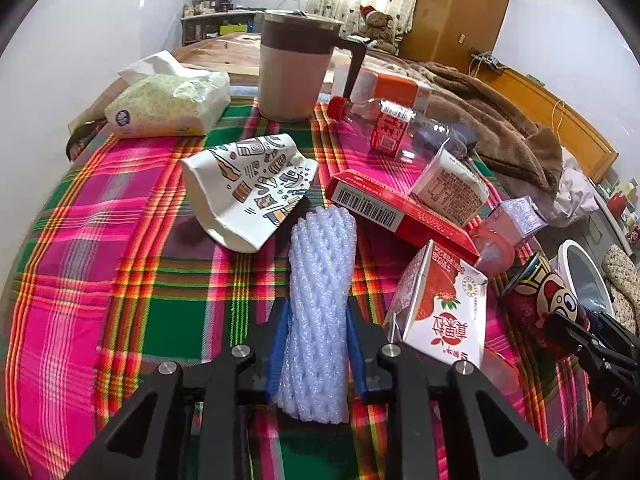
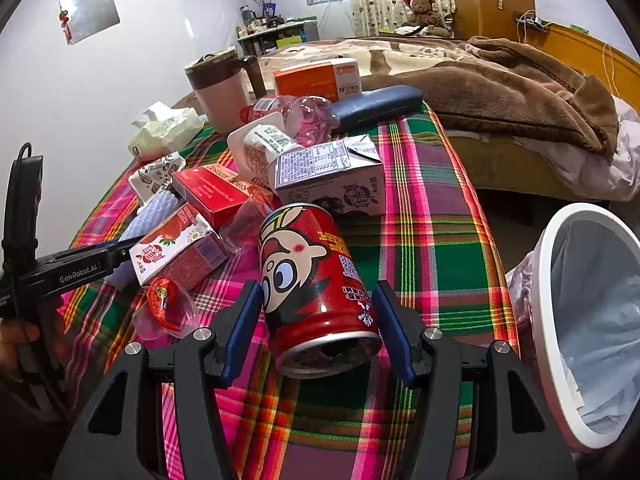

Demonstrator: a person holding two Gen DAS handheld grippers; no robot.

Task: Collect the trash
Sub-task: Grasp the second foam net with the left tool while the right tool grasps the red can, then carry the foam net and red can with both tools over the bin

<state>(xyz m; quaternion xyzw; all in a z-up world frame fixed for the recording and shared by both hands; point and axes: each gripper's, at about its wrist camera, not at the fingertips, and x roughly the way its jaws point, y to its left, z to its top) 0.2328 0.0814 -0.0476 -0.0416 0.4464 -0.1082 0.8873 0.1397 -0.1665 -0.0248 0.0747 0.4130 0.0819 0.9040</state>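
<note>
Left wrist view. The left tool (image 1: 316, 344) has its blue pads drawn in narrow against both sides of a white foam mesh sleeve (image 1: 320, 300), the tubular fruit-wrap kind, which lies lengthways between the fingers on the pink and green plaid cloth of the desk (image 1: 120, 280). The foam bulges slightly above the pads, so I judge it gripped, not merely straddled. The grip sits low on the sleeve, probably because that end was nearest and the soft material gives under pressure. Just right of it stands a white strawberry-print milk carton (image 1: 436, 312), tilted; beyond lie a flat red cardboard box (image 1: 400, 212) and a crumpled printed paper cup (image 1: 248, 188). The tall pink lidded mug (image 1: 296, 68) and the yellow tissue pack (image 1: 168, 108) at the far edge look like keepers, not trash.

Right wrist view. The right tool (image 2: 318, 326) stands wide, one pad each side of a red cartoon-print drink can (image 2: 312, 288) lying on its side, open end toward the camera. The left pad looks to touch it; a gap shows at the right pad, so not gripped yet. The white bin with a plastic liner (image 2: 552, 320) waits close to the right of the desk, within easy reach for the drop.
</note>
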